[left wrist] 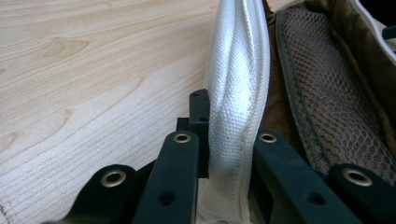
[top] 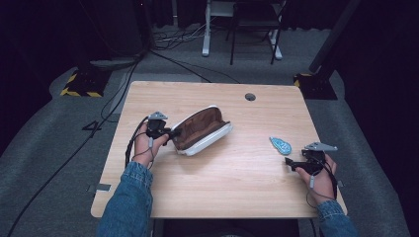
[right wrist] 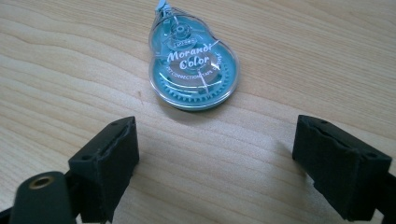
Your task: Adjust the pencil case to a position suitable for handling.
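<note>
On table's left, left gripper (top: 174,132) pinched woven white rim of brown mesh-lined pencil case (top: 201,129), long axis near-left to far-right; right gripper (top: 288,163) spread before teardrop correction-tape dispenser (right wrist: 192,64).

Pouch (left wrist: 238,116) cropped top, right and bottom in the left gripper view; the pads are hidden behind its white rim (left wrist: 233,154). Correction tape (right wrist: 194,70): small print under the brand unreadable, tip clipped at top edge. Both forearms cut off at the high view's bottom edge.
</note>
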The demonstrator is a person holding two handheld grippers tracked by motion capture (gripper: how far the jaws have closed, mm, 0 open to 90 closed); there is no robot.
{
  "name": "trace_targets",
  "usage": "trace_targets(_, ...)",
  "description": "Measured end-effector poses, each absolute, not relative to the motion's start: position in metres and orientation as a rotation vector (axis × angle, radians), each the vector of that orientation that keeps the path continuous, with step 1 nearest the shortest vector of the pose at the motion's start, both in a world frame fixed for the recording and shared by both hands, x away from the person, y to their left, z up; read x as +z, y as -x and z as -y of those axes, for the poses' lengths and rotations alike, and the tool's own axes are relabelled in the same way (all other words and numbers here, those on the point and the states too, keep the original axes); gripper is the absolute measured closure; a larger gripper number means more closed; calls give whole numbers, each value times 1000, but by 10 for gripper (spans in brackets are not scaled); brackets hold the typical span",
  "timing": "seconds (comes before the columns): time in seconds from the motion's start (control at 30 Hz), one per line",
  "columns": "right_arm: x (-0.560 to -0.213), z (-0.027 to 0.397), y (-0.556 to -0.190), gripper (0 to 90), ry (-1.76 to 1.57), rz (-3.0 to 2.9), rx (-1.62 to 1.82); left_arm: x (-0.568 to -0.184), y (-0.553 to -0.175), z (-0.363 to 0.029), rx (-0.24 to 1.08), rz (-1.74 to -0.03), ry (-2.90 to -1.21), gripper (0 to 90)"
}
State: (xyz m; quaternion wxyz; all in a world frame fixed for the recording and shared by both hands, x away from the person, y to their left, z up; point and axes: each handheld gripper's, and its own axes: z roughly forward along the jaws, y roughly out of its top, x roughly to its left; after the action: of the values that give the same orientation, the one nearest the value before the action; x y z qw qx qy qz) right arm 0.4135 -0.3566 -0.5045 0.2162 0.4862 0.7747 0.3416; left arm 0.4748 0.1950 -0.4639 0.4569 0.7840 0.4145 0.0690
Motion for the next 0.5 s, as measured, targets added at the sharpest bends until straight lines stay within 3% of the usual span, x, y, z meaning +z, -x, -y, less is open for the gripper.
trace_targets(0.5, -505, 357, -413, 145, -1347, -2147, 947, -446, -462, -195, 172, -990, -1919, 858)
